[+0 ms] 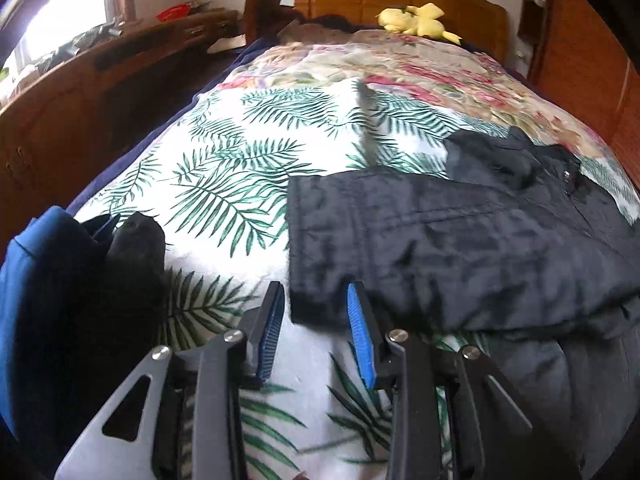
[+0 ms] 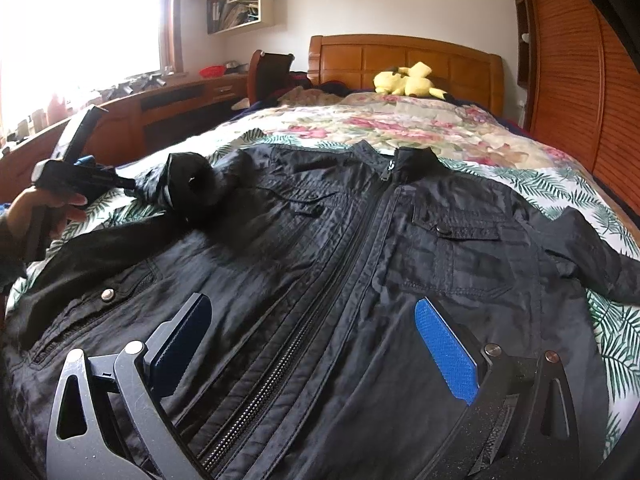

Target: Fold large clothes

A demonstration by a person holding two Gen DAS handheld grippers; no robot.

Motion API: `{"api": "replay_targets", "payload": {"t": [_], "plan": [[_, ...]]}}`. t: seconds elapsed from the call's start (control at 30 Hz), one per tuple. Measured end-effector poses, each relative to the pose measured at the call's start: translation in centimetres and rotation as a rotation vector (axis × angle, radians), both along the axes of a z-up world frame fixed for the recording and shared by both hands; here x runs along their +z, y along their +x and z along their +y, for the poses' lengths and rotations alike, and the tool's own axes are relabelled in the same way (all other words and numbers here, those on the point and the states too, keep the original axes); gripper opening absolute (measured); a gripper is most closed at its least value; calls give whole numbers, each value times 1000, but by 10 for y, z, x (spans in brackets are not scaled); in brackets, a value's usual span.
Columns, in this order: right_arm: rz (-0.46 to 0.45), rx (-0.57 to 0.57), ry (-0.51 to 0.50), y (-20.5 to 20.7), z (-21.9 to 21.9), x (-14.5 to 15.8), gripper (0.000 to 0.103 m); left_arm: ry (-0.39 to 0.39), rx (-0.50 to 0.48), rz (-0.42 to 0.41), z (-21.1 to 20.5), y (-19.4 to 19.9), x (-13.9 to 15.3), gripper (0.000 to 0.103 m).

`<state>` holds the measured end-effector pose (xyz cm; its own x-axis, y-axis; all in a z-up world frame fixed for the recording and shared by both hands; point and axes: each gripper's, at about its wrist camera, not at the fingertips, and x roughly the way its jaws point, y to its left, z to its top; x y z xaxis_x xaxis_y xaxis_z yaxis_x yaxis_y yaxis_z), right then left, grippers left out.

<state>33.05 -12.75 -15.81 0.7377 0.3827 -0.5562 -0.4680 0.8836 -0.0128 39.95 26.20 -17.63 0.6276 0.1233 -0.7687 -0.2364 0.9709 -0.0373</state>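
Observation:
A black zip jacket [image 2: 360,240] lies front up, zipped, on the palm-leaf sheet [image 2: 616,344]. My right gripper [image 2: 312,302] stands wide open just over its lower front, the zipper running between the fingers, nothing gripped. In the left wrist view the jacket [image 1: 460,248] fills the right side. My left gripper [image 1: 316,292] is partly open with the jacket's near left corner [image 1: 316,304] lying between its fingertips; the blue pads do not press on it. In the right wrist view a hand holds the left gripper [image 2: 120,180] beside the bunched sleeve end [image 2: 188,184].
A yellow plush toy [image 2: 404,80] lies by the wooden headboard [image 2: 400,60] on a floral quilt [image 2: 380,128]. A wooden desk [image 2: 168,100] runs along the left, slatted wardrobe doors [image 2: 568,80] along the right. Blue and black cloth [image 1: 60,280] sits at the bed's left edge.

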Motion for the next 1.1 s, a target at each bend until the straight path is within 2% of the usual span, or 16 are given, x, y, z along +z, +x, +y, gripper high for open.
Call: {"api": "replay_targets", "payload": {"t": [0.23,0.37,0.47,0.57,0.6,0.67,0.8,1.0,1.1], "plan": [[19,2,12,2,0,-2,103,-54,-8,41,3,16,-15,31],[23,2,18,3,-1,-2,103,-98,19,45,7,15,-22,31],[21,2,17,3,-1,-3,103,-51,15,54,-1,15,-20,30],[19,1,19,3,-3,-2,103,18,-12,55,-15,13,-14,6],[19,1,19,3,-3,-2,103,30,-10,50,-17,12,-10,5],[18,1,19,3,-3,-2,103,46,-15,4,-25,7,8,1],[9,0,14,2,-2,0,103,56,-52,-80,-49,-3,54,1],[-4,6,31,-9,-7,8,103,98,-154,-236,-117,-36,142,1],[-13,0,44,-16,-16,15,103,103,-224,-278,-152,-51,176,1]]}}
